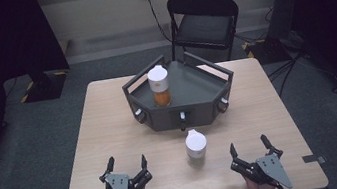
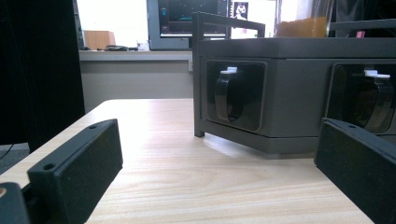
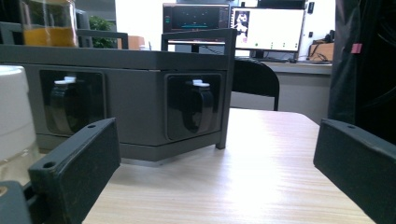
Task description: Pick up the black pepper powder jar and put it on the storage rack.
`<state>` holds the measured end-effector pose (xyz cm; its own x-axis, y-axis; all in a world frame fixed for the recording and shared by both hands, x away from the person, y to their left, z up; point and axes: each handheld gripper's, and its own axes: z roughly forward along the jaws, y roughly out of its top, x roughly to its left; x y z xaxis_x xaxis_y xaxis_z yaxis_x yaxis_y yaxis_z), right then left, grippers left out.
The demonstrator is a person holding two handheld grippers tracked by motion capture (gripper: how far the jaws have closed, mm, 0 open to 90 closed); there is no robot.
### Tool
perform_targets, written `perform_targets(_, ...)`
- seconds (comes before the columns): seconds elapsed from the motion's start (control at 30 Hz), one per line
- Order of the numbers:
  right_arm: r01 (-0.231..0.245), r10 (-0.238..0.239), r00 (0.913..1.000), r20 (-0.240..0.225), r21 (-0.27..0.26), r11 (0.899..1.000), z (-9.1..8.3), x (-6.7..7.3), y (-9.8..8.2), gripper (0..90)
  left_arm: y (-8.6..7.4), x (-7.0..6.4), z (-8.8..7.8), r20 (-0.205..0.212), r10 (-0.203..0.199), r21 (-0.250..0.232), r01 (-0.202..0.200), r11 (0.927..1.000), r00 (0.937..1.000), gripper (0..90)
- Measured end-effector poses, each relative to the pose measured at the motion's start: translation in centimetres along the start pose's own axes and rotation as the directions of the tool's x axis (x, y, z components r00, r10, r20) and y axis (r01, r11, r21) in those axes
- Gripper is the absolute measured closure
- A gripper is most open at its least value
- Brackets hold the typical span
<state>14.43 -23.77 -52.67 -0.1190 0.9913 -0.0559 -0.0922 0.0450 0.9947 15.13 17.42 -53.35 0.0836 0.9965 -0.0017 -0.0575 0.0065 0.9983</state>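
Note:
A dark grey angular tray with round knobs on its front faces stands at the table's far middle. Inside it, at the left, is a clear jar with orange contents and a white lid. A second white-lidded jar stands on the table in front of the tray. My left gripper rests open near the front edge at the left, with nothing between its jaws. My right gripper rests open at the front right, just right of the near jar. The tray's side faces the left gripper view.
The wooden table has bare room to the left and right of the tray. A black folding chair stands behind the table's far edge. Cables lie on the floor at the right. Monitors sit on a far desk.

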Motion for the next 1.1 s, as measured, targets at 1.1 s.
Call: perform_targets(1.1, -0.043, 0.040, 0.9830, -0.179, -0.013, 0.999, 0.5, 0.4, 3.2, 0.0, 0.0, 0.1, 0.0, 0.011, -0.001, 0.000, 0.001, 1.0000, 0.9999, 0.0)
